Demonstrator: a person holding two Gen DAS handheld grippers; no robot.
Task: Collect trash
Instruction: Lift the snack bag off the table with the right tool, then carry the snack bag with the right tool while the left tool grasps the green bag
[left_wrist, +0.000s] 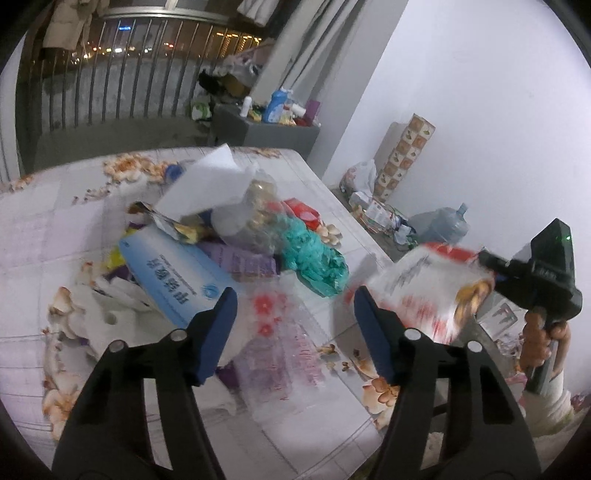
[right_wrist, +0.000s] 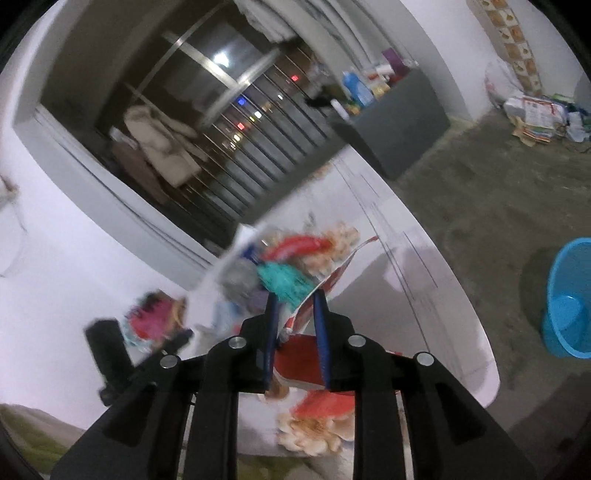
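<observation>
A pile of trash lies on the flowered table (left_wrist: 44, 229): a blue and white box (left_wrist: 173, 273), a teal plastic bag (left_wrist: 314, 254), a purple pack (left_wrist: 243, 262), a clear bag of wrappers (left_wrist: 255, 206), white paper (left_wrist: 207, 184) and a clear floral wrapper (left_wrist: 284, 339). My left gripper (left_wrist: 295, 314) is open above the floral wrapper, empty. My right gripper (right_wrist: 295, 306) is shut on a red and white snack wrapper (right_wrist: 299, 354), also blurred at the table's right edge in the left wrist view (left_wrist: 424, 288). The blue bin (right_wrist: 570, 302) stands on the floor.
A grey cabinet (left_wrist: 269, 133) with bottles stands behind the table by the balcony railing (left_wrist: 110, 92). A water jug (left_wrist: 439, 221), bags and a patterned box (left_wrist: 406, 155) lie along the right wall. The concrete floor (right_wrist: 480, 192) spreads right of the table.
</observation>
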